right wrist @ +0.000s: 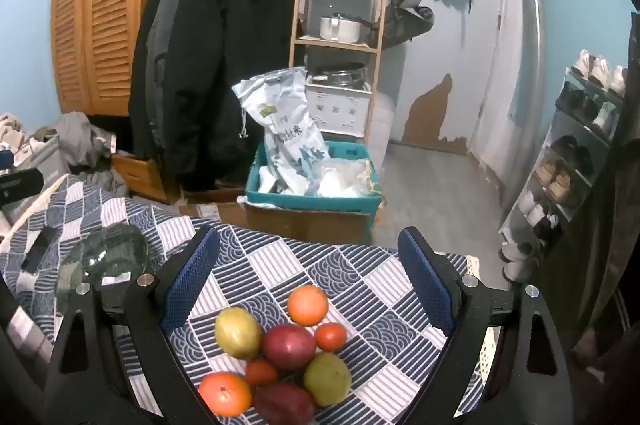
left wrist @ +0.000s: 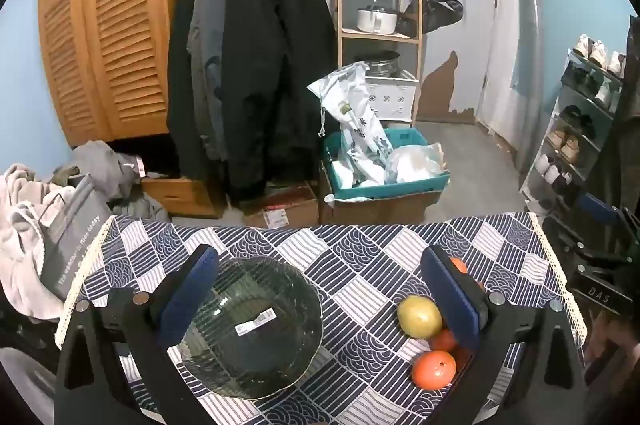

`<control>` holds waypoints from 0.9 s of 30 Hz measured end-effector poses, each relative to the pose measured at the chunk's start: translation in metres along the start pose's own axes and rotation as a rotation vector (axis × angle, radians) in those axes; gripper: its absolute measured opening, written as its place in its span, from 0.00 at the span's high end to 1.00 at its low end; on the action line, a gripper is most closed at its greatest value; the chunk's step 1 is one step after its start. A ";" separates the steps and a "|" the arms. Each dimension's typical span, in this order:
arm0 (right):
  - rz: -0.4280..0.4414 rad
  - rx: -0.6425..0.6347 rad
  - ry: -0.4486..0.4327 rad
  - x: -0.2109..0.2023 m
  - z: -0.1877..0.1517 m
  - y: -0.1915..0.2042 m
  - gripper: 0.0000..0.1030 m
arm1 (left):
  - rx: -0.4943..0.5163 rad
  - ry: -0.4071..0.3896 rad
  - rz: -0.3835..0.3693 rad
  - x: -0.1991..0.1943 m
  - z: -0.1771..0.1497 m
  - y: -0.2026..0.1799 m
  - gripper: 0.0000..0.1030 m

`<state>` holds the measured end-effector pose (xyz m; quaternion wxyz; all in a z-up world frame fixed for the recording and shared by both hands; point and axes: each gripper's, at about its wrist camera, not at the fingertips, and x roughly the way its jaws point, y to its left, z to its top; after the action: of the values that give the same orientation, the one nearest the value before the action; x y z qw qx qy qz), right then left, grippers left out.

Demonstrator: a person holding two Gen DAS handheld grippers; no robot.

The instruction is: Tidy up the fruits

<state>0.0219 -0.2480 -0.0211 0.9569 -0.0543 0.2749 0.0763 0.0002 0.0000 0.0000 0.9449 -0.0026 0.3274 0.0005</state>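
Fruits on the tabletop, none yet sorted. The cluster lies loose on the right part of the checked cloth (right wrist: 360, 289): two yellow-green fruits (right wrist: 237, 332), two dark red ones (right wrist: 289, 347), two large oranges (right wrist: 307, 305) and two smaller orange-red ones (right wrist: 330, 336), most touching one another in a tight heap. All are rounded and smooth-skinned; the nearer large orange (right wrist: 225, 393) shows a dimpled stem end. The glass bowl (left wrist: 256, 329), well apart to the left, is dark-tinted, ribbed in concentric rings with a scalloped rim, and carries a white barcode label (left wrist: 256, 321); it holds no fruit, so the task appears to be at its start, with every piece left to move.

The right gripper (right wrist: 308, 289) hovers over the heap, its jaws spread wide and holding nothing; the fruits lie between and below its blue, mesh-textured pads (right wrist: 192, 277). The left gripper (left wrist: 320, 301) is likewise released and empty, one pad overlapping the bowl's left rim in the view, the other beside the fruit.

The cloth is patterned in navy stripes and wave scales, with a lace edge (left wrist: 560, 265). Beyond the tabletop stand hanging black coats (left wrist: 256, 65) and a teal crate (left wrist: 384, 169).
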 end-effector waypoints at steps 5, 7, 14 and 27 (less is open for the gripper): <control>0.003 0.002 -0.001 0.000 0.000 0.001 0.13 | 0.004 -0.002 0.003 0.000 0.000 0.000 0.01; 0.001 -0.004 -0.001 0.000 0.000 0.001 0.13 | 0.002 -0.001 0.004 -0.001 0.000 0.000 0.01; -0.003 -0.009 0.001 0.001 -0.001 0.000 0.13 | 0.002 0.006 -0.002 -0.001 -0.002 -0.002 0.01; -0.003 -0.018 0.003 0.001 -0.002 0.007 0.13 | 0.008 0.014 -0.011 0.005 -0.004 -0.005 0.01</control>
<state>0.0209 -0.2409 -0.0237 0.9561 -0.0635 0.2755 0.0773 0.0022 -0.0055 -0.0061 0.9426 -0.0007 0.3340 -0.0059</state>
